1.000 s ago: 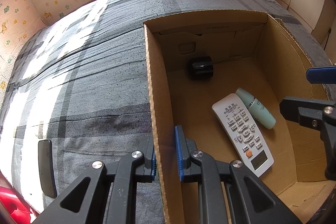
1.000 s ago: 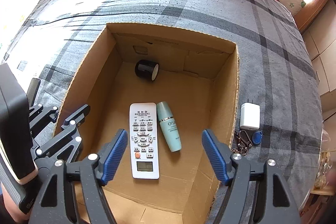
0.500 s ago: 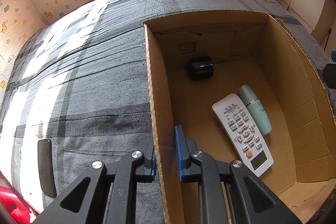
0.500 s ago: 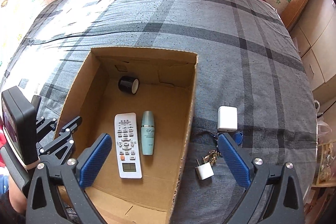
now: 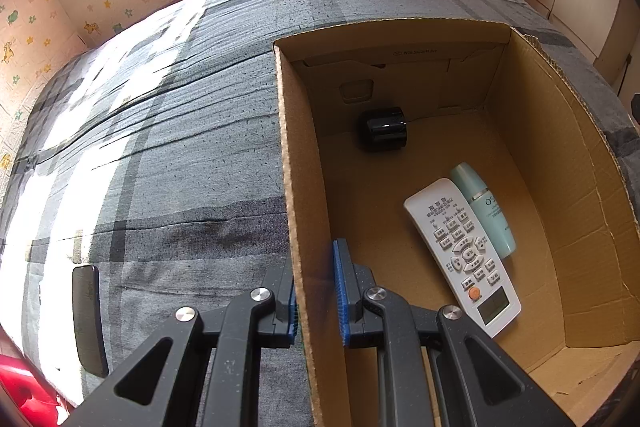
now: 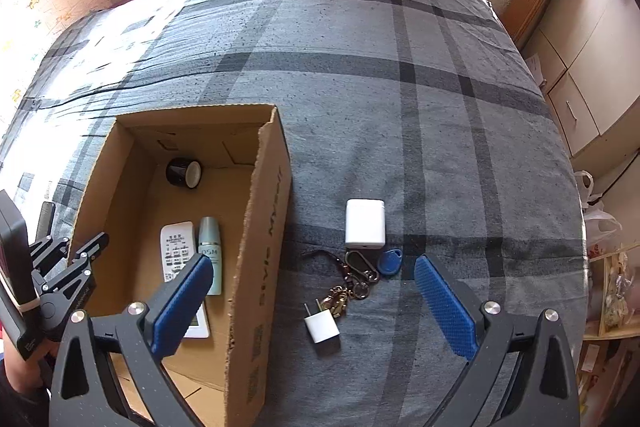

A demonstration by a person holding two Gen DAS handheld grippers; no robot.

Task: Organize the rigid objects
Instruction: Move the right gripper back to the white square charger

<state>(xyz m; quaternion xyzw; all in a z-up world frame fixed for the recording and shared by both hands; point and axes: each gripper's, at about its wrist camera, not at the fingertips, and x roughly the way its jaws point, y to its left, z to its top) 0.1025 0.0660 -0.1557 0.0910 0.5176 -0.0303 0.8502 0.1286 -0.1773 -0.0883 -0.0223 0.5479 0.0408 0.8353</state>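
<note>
Key bunch (image 6: 352,287) sits on the bed beside the cardboard box (image 6: 260,267); right claw (image 6: 316,303) gapes released above it, left claw (image 5: 316,291) pinches the box wall. Drop straight down, center first.

A cardboard box (image 6: 268,227) stands on the bed cover (image 6: 420,87); inside it a remote control (image 5: 460,251) and a bottle (image 5: 484,207) lie side by side on the floor, touching, with a jar (image 5: 382,129) on its side near the far wall. Outside the box's right wall lie a charging case (image 6: 365,223), a key bunch with fob (image 6: 360,275) just before it, and a plug adapter (image 6: 322,327) nearest the camera. A phone (image 5: 89,319) lies on the cover left of the box.
</note>
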